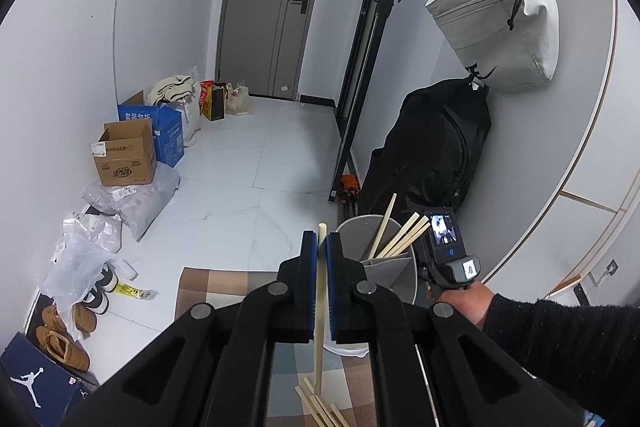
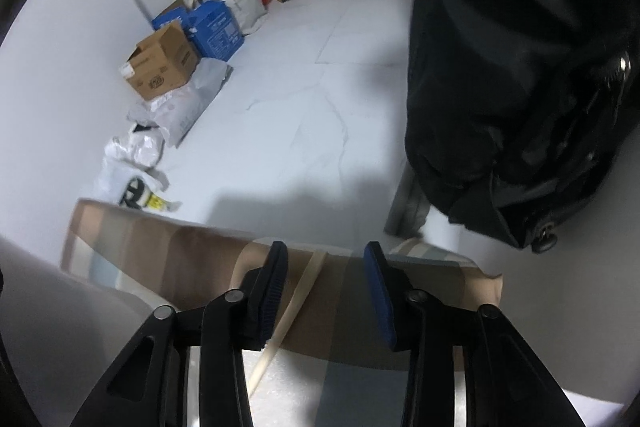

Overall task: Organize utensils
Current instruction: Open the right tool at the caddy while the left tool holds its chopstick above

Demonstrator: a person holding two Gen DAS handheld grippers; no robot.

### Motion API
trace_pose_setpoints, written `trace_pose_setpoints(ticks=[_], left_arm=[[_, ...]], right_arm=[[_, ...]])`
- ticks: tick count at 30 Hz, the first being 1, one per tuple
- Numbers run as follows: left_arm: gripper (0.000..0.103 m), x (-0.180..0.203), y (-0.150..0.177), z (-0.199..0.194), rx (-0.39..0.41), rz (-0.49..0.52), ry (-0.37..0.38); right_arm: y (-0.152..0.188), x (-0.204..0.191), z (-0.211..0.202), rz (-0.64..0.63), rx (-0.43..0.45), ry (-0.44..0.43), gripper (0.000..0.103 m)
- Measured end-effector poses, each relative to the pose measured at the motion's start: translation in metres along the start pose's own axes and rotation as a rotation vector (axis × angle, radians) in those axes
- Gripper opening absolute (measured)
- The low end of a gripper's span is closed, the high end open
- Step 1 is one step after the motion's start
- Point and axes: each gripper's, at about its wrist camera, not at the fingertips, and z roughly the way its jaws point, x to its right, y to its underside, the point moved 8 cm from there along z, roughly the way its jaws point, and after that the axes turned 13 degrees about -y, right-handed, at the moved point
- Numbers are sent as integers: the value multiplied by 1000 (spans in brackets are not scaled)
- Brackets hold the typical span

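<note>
My left gripper (image 1: 322, 239) is shut on a single wooden chopstick (image 1: 320, 307), which stands upright between the blue pads. Just right of it is a grey divided utensil holder (image 1: 356, 231) with several chopsticks (image 1: 400, 239) leaning in it. More loose chopsticks (image 1: 320, 407) lie on the checkered cloth (image 1: 208, 287) below. A hand (image 1: 468, 303) holds the other gripper beside the holder. In the right wrist view, my right gripper (image 2: 326, 255) is open and points down at the cloth (image 2: 160, 251). A chopstick (image 2: 304, 283) lies between the jaws, close to the left finger, and is not pinched.
A black backpack (image 1: 436, 151) and a hanging grey bag (image 1: 500, 23) stand by the right wall, close to the holder. Cardboard boxes (image 1: 124, 155), plastic bags (image 1: 80, 259) and shoes (image 1: 64, 343) line the left wall. A door (image 1: 272, 3) is at the far end.
</note>
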Motion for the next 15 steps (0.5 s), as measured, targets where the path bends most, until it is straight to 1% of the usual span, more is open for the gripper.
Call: trace_pose_setpoints(ticks=[3,6,8,10,15], left_arm=[[1,-1,-1,1,-1,-2,-6],[1,-4,-1,1,-1,-8,-12],[1,-4,-1,1,-1,-9,-14],[1,-3,-1,1,-1,-10,-15],[1,-1,-3,-2,8,-12,-11]], right_arm=[[3,3,-2,-21,20,26,13],[3,11,-8,3,44,0,7],[5,14,-12,2,54,-2,6],[6,17,-19,28,72,-29,6],[7,26,-47,148,158,-143,6]])
